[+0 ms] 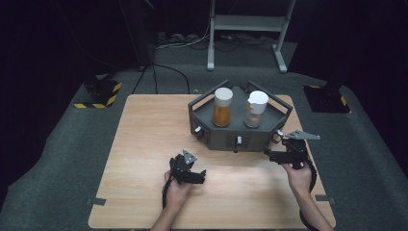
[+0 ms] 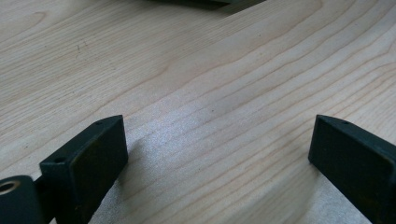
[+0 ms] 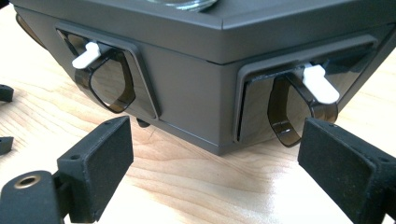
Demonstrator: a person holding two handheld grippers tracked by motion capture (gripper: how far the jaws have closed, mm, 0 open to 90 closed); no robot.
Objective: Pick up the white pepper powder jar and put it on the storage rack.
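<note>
Right claw (image 3: 215,154) wide and empty before the grey dispenser's (image 3: 196,79) white lever (image 3: 320,83); left claw (image 2: 219,154) wide over bare table (image 2: 196,70).

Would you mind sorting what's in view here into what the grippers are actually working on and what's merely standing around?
In hand:
- right gripper, jaws open, facing the grey dispenser stand
- its smoky spout with white lever, nearest the right jaw
- left gripper, open over the table

Standing about:
- amber-filled jar
- paler jar
- metal frame on the floor

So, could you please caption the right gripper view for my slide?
Open right hand-held gripper faces the grey dispenser base and its white tap levers.
</note>
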